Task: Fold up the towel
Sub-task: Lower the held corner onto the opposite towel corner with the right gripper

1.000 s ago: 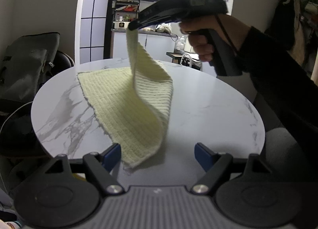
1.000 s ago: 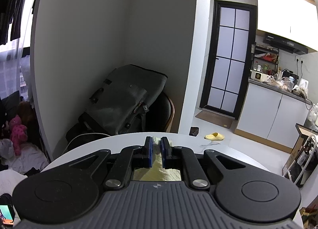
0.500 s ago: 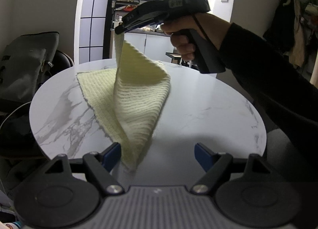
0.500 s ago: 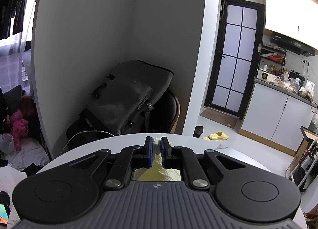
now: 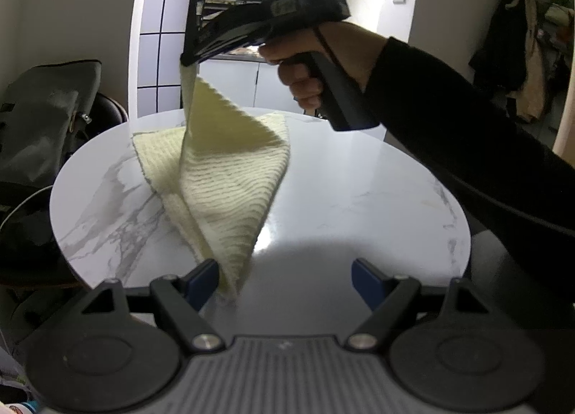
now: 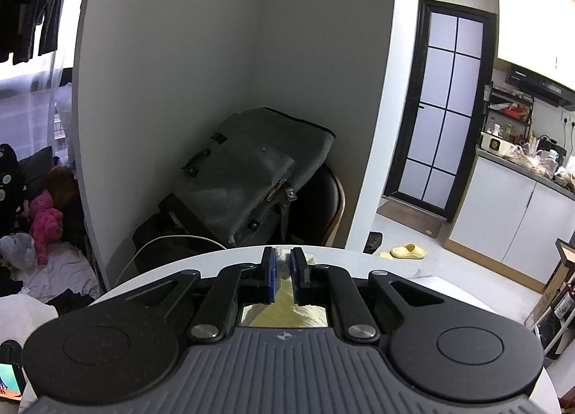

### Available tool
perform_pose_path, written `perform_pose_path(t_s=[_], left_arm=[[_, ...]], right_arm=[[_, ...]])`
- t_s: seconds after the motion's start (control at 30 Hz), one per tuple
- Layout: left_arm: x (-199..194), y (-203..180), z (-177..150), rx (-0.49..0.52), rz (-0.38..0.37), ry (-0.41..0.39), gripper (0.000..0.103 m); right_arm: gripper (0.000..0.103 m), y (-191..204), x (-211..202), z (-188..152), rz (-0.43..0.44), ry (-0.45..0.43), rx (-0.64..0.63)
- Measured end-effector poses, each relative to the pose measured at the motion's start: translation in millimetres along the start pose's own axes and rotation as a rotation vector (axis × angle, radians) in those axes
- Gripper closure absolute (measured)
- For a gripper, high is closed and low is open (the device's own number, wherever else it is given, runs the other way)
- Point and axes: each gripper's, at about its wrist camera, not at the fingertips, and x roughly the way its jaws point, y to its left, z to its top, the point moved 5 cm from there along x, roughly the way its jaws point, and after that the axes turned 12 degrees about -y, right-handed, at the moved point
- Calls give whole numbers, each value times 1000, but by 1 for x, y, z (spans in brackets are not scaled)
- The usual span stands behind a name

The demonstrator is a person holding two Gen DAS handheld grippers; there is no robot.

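A pale yellow ribbed towel (image 5: 222, 176) lies partly on the round white marble table (image 5: 359, 198). My right gripper (image 5: 187, 61) is shut on one towel corner and holds it high above the table's far left, so the cloth hangs as a folded-over sheet down to the near edge. In the right wrist view the right gripper (image 6: 283, 272) pinches the towel (image 6: 284, 309) between its blue pads. My left gripper (image 5: 285, 279) is open and empty at the table's near edge, its left finger (image 5: 201, 279) right beside the towel's lowest corner.
A grey bag (image 5: 39, 119) rests on a dark chair (image 5: 107, 112) left of the table; it also shows in the right wrist view (image 6: 251, 176). A glass-panel door (image 6: 442, 119) and kitchen counter (image 6: 521, 198) are beyond. The person's arm (image 5: 467, 148) crosses the right side.
The right gripper has carried the towel corner to the left and a little higher. The hanging cloth has swung left over the flat part. The left gripper has stayed put.
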Motion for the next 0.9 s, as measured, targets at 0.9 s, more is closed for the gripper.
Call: perform_pose_path(t_s=[0.9], left_arm=[[1,-11,-4,2,-29,15,20]], right_arm=[[93,12,14,8,12,-14,-17]])
